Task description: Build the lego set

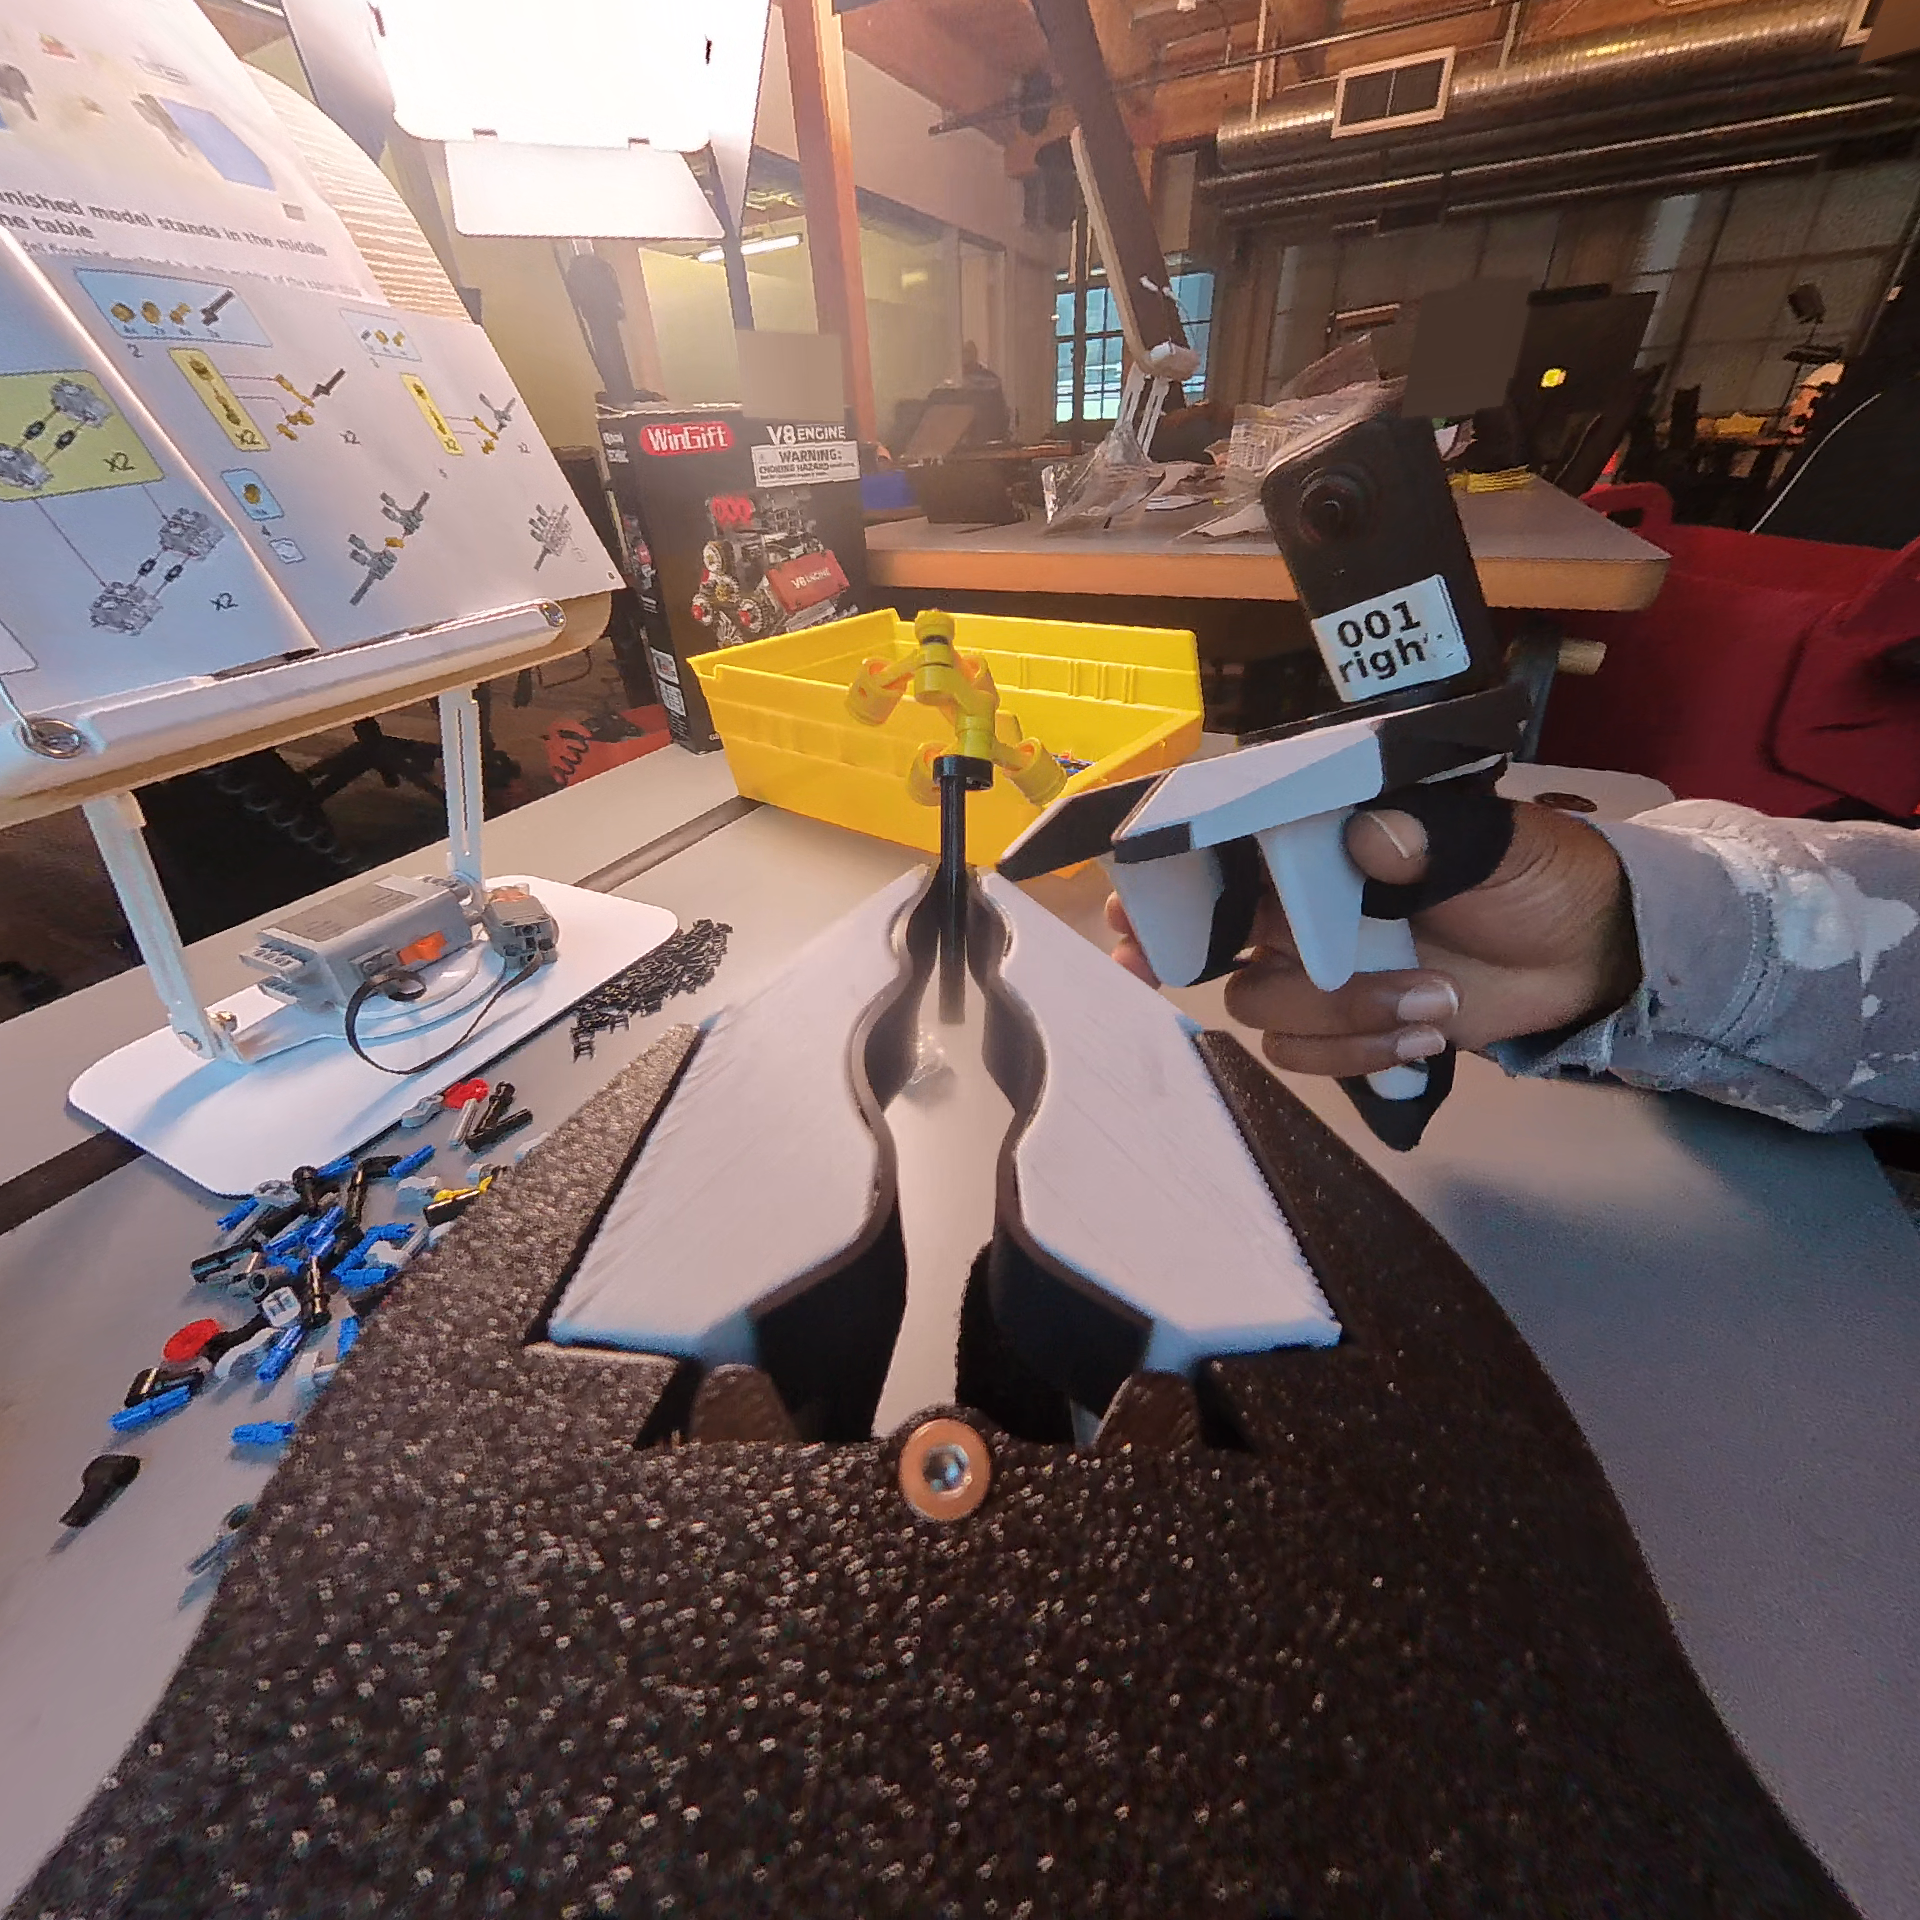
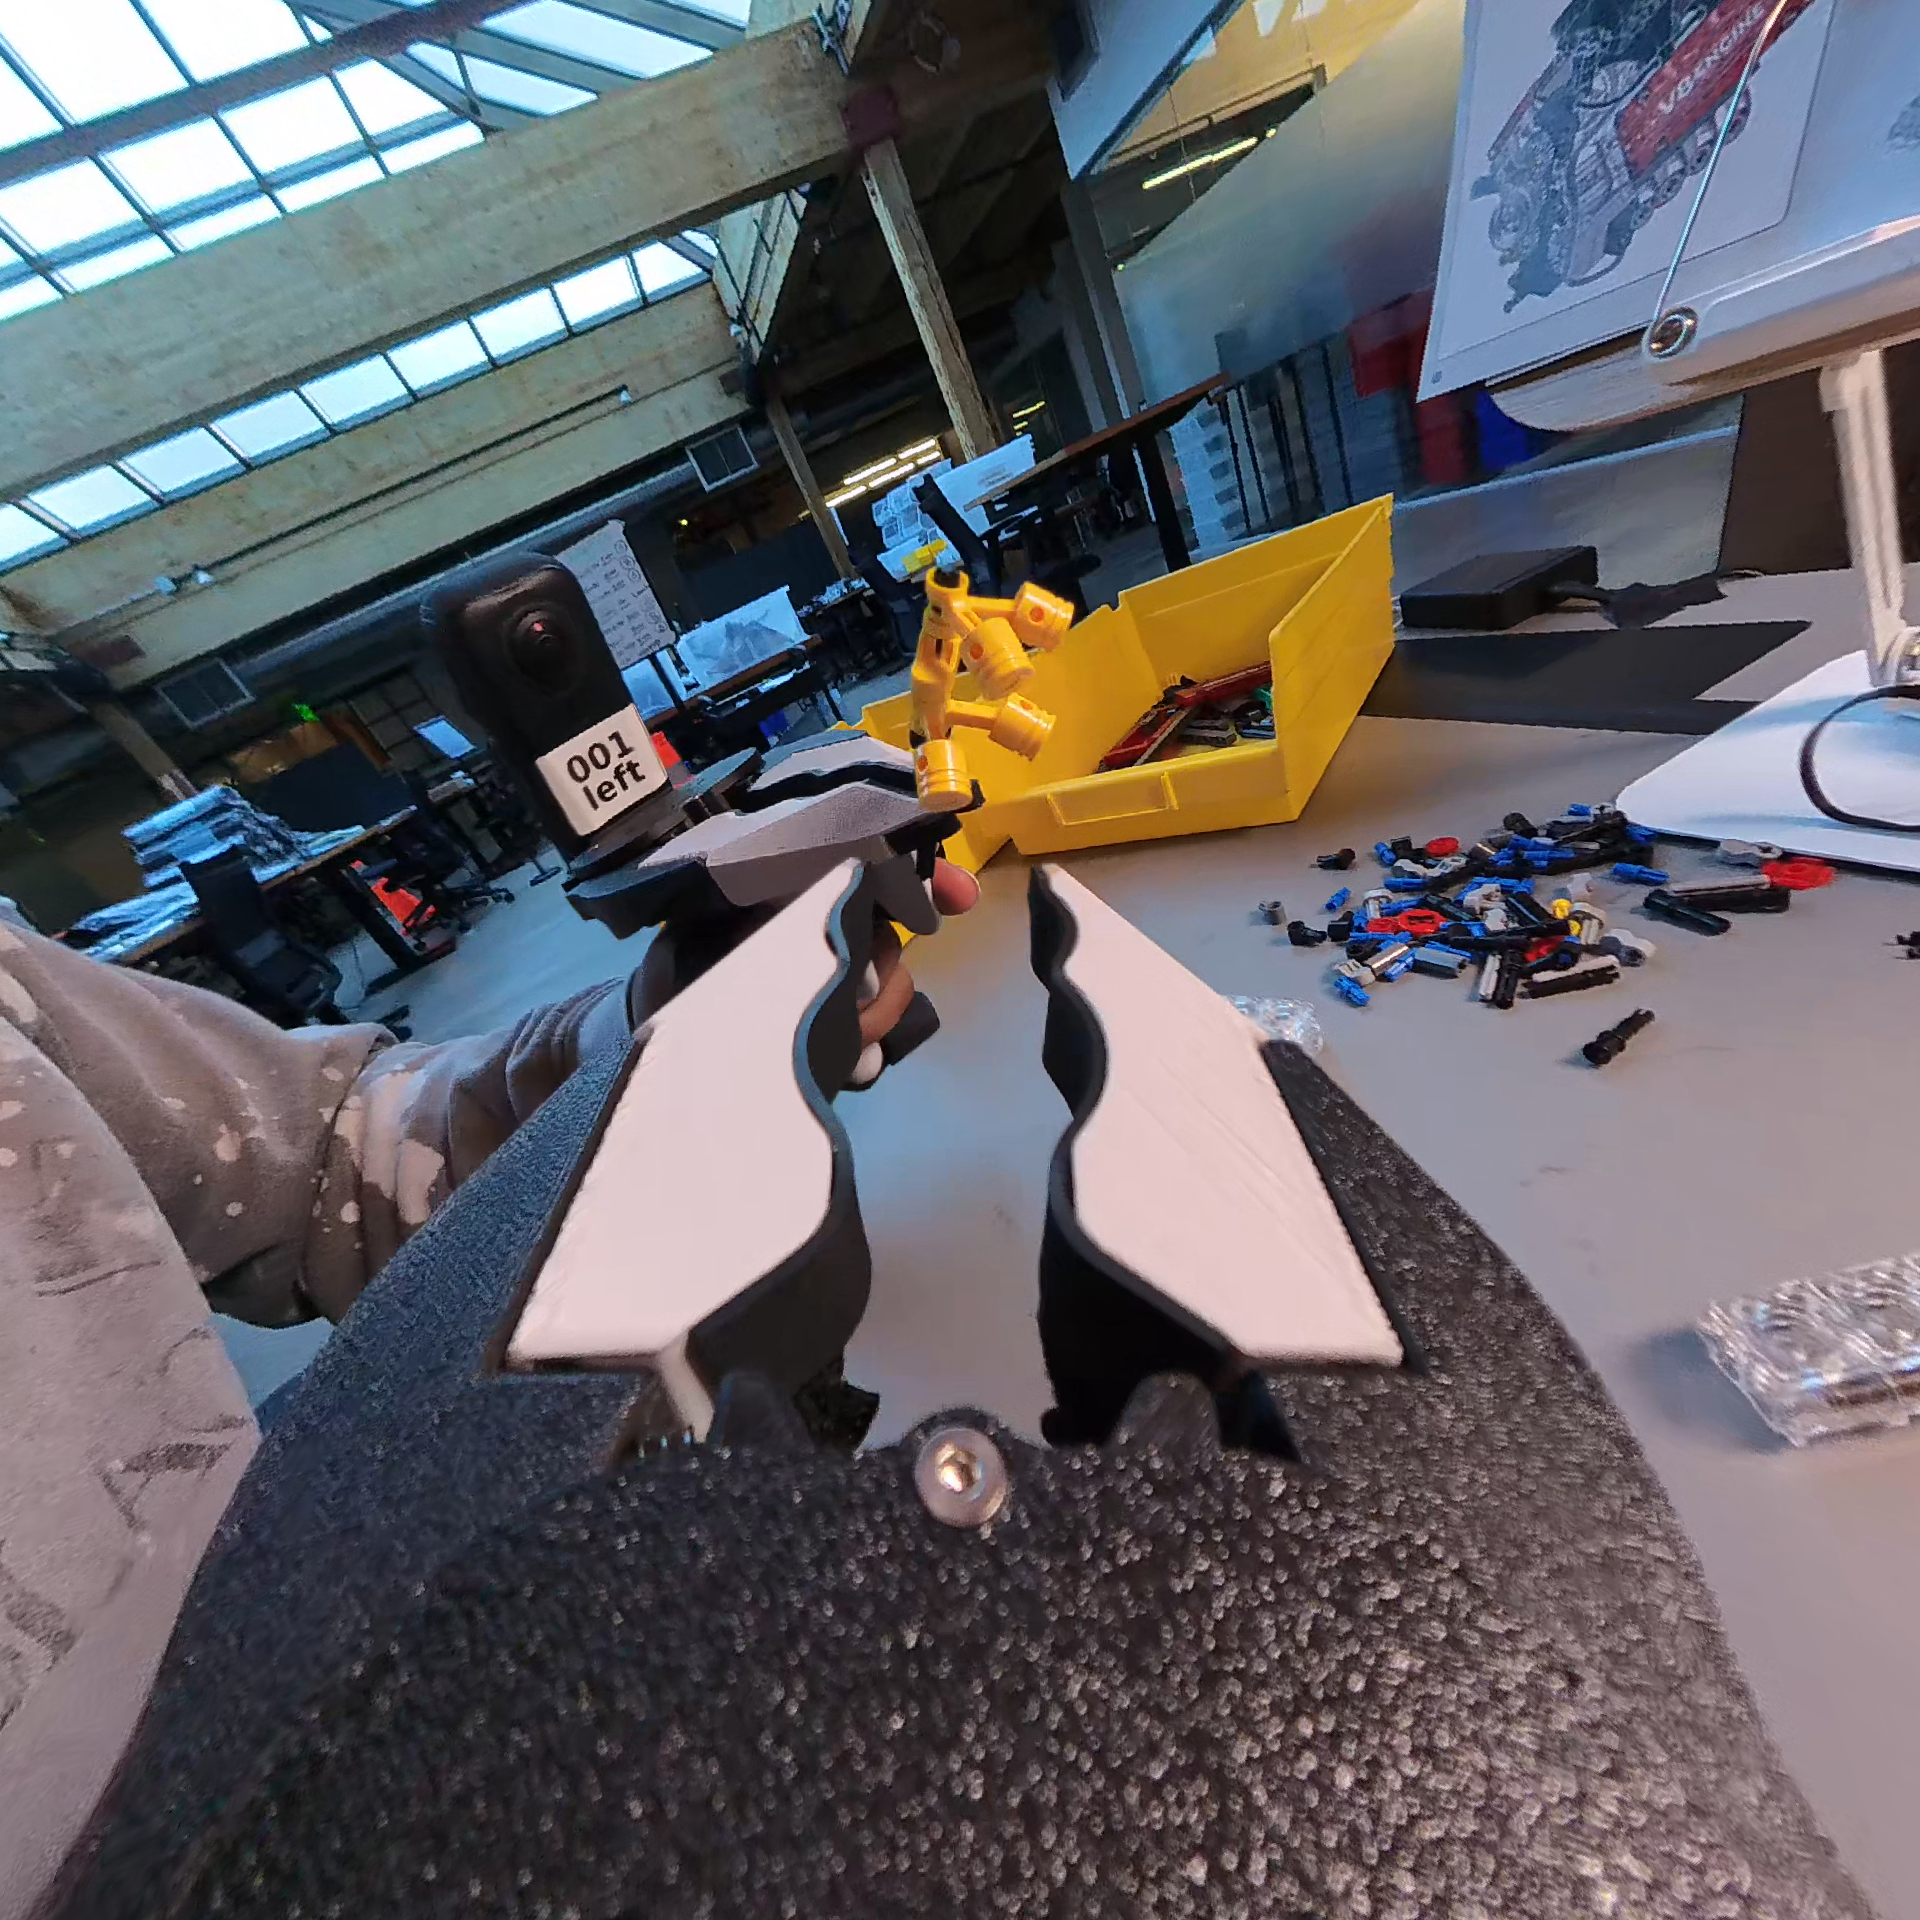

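A: layout? left wrist view
B: bin [image 1: 1091,707] center-back on table [image 1: 1558,1299], box [image 1: 727,520] behind its left end. Manual stand [image 1: 343,1039] far left, motor unit [image 1: 395,935] on its base
A: loose parts?
B: pile [image 1: 301,1257] in front of stand base, 2nd bunch [image 1: 665,977] to base's right

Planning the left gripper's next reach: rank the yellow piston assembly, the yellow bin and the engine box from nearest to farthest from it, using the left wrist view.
1. yellow piston assembly: on the black axle held in the left gripper jaws.
2. yellow bin: on the table just behind the assembly.
3. engine box: upright behind the bin, to its left.
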`<state>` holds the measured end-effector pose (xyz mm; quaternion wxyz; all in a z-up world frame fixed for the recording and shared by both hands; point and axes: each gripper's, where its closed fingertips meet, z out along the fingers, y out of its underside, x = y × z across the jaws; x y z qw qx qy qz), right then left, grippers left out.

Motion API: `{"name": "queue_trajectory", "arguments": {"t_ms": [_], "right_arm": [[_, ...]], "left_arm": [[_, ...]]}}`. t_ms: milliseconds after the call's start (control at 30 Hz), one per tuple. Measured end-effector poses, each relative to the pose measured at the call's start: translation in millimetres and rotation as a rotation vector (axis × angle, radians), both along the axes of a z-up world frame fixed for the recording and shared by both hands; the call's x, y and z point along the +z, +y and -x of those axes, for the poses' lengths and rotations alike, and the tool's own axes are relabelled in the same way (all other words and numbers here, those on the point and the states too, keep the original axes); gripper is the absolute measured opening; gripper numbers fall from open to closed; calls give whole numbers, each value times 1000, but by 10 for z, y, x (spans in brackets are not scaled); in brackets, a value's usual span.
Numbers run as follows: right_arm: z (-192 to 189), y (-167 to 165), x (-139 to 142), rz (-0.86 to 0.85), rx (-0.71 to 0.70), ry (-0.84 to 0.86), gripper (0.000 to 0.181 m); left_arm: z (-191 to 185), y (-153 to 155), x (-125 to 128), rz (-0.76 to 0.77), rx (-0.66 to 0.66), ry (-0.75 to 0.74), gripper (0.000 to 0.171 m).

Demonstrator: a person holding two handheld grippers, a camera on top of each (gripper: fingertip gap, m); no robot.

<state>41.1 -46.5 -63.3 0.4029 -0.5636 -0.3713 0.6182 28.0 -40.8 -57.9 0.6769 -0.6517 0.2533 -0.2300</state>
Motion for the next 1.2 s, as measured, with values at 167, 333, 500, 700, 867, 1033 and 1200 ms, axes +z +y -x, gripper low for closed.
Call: {"name": "queue_trajectory", "arguments": {"t_ms": [167,333,500,700,867,1033,1200], "right_arm": [[-253,237,86,-143,-17,-81,23],[-207,394,246,-237,36,-131,16],[20,395,137,-282,70,-169,13],[74,363,-63,-250,99,-225,9],[78,312,-70,-270,109,-239,9],[74,294,-85,-270,106,-254,12],[28,267,-67,-285,108,-256,16]], "left_arm": [[34,45,-104,14,19,50,2],[35,88,-209,31,35,95,3],[43,127,-329,39,57,165,3],[34,147,-397,50,65,202,3],[60,172,-436,50,92,242,3],[71,183,-457,33,117,292,3],[77,192,-476,41,125,303,3]]}}
